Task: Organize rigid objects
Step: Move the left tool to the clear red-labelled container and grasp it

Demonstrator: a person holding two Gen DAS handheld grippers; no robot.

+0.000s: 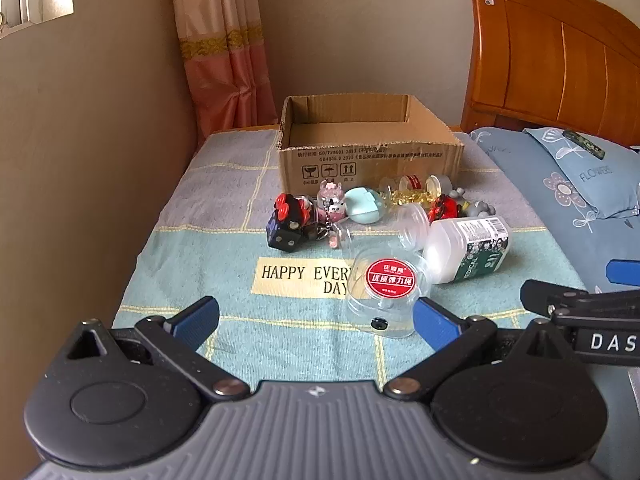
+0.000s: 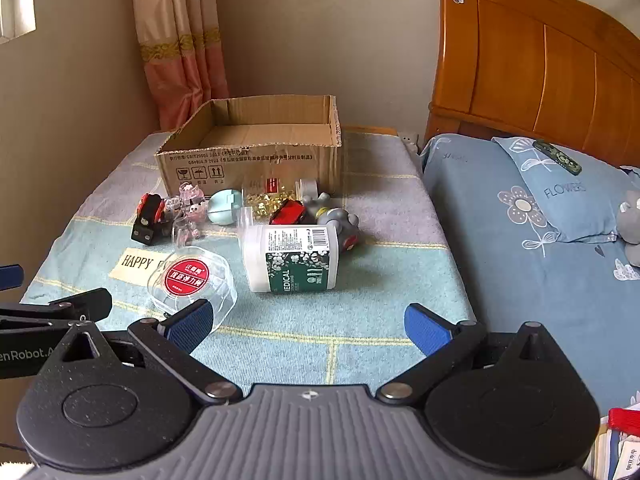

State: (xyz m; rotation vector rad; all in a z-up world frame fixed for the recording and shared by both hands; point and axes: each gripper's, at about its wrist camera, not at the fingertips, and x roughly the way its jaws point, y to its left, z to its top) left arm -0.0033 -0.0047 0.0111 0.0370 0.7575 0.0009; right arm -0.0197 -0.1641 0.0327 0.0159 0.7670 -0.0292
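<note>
An open cardboard box [image 1: 370,156] [image 2: 248,164] stands at the back of a cloth-covered table. In front of it lie a black cube toy with red knobs [image 1: 288,224] [image 2: 147,220], a teal oval case [image 1: 362,205] [image 2: 226,206], a clear round case with a red label [image 1: 386,292] [image 2: 190,280], a white and green bottle on its side [image 1: 468,250] [image 2: 294,258], a red toy car [image 1: 444,208] [image 2: 289,212] and a grey figure [image 2: 338,218]. My left gripper [image 1: 316,322] and right gripper [image 2: 306,326] both hover open near the front, holding nothing.
A bed with a blue flowered pillow [image 2: 568,196] and a wooden headboard [image 2: 540,60] lies to the right. A wall and a pink curtain [image 1: 224,48] stand at the left and back. A jar of yellow capsules [image 1: 408,192] lies near the box.
</note>
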